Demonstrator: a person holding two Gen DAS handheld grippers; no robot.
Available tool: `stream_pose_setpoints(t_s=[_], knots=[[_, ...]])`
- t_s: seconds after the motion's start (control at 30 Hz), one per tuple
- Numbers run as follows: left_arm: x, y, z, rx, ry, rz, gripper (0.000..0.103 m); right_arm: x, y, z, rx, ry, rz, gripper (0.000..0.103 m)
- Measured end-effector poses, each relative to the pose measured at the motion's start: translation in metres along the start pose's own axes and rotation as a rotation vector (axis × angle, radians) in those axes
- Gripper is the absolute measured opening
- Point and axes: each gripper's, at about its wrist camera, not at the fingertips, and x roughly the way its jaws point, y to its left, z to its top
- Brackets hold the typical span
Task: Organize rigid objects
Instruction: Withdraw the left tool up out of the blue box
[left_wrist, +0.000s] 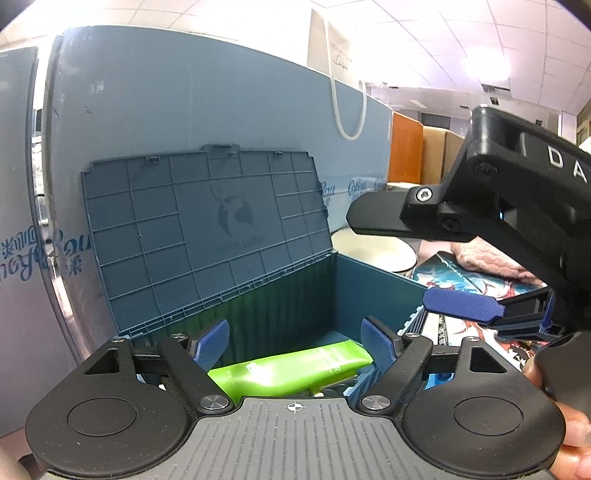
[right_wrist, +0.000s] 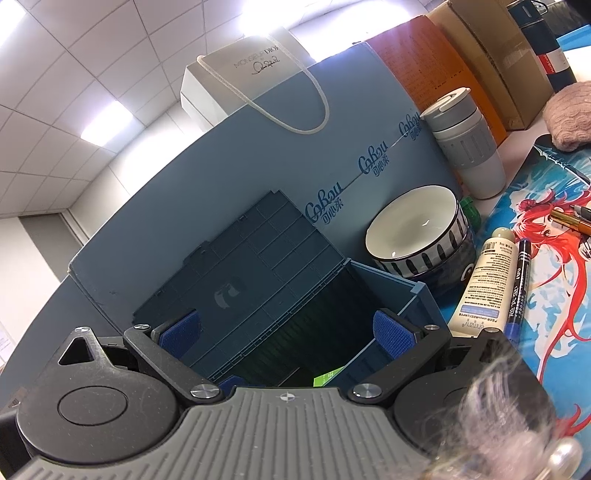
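A blue plastic storage box (left_wrist: 373, 280) stands open with its ribbed lid (left_wrist: 207, 236) upright against a blue carton. A green tube (left_wrist: 291, 369) lies inside the box. My left gripper (left_wrist: 295, 345) is open and empty, hovering just above the tube. The right gripper (left_wrist: 461, 302) shows in the left wrist view at the box's right edge. In the right wrist view my right gripper (right_wrist: 288, 332) is open and empty over the box (right_wrist: 384, 291), where a corner of the green tube (right_wrist: 327, 377) shows. A cream tube (right_wrist: 487, 284) and a blue marker (right_wrist: 519, 288) lie on the mat.
A striped white bowl (right_wrist: 417, 229) stands right of the box, a grey tumbler (right_wrist: 465, 144) behind it. A large blue carton (right_wrist: 258, 177) with a paper bag (right_wrist: 240, 70) behind it forms the back wall. Pens (right_wrist: 572, 219), a pink cloth (right_wrist: 572, 114) and an illustrated mat (right_wrist: 554, 295) lie to the right.
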Motion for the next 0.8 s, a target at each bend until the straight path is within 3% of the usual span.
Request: stream_pose_setpoints(t_s=[0.17, 0.4, 0.67, 0.8], knots=[[-0.011, -0.002, 0.004, 0.008, -0.023, 0.034, 0.091, -0.001, 0.000, 0.001, 0.006, -0.006, 0.001, 0.101], [-0.027, -0.008, 0.012, 0.030, -0.059, 0.078, 0.095, -0.009, -0.005, 0.009, 0.020, -0.038, 0.009, 0.101], [-0.028, -0.030, 0.017, 0.091, -0.064, 0.158, 0.097, -0.032, -0.002, 0.018, -0.082, -0.191, -0.039, 0.102], [-0.034, -0.037, 0.023, 0.051, -0.116, 0.165, 0.098, -0.044, -0.002, 0.027, -0.098, -0.225, -0.034, 0.103]])
